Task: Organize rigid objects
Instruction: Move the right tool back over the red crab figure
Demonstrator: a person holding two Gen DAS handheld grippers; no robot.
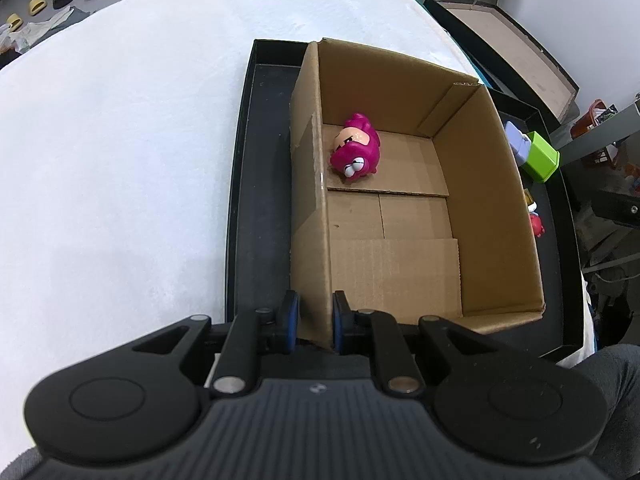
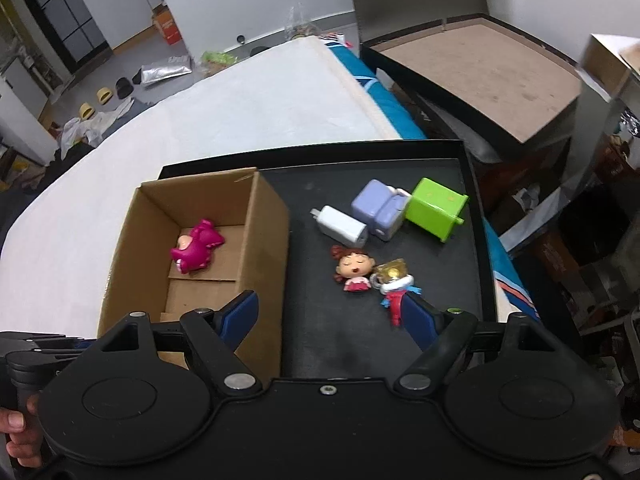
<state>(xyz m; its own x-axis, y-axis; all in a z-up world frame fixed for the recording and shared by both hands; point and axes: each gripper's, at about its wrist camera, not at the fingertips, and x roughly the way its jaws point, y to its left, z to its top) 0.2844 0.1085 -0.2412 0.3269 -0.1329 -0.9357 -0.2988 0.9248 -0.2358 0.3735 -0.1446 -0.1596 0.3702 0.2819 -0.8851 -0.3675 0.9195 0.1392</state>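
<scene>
Toys, among them a red-haired doll (image 2: 354, 270), lie on the black tray (image 2: 478, 240) beside the cardboard box (image 2: 264, 240). Left gripper (image 1: 313, 322) pinches the box wall, steadying it; right gripper (image 2: 330, 314), spread wide and empty, should descend squarely over the doll.

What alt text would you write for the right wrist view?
An open right gripper hovers over a black tray holding a cardboard box with a pink toy inside. Beside the box lie a doll, charger, purple toy and green block.
</scene>
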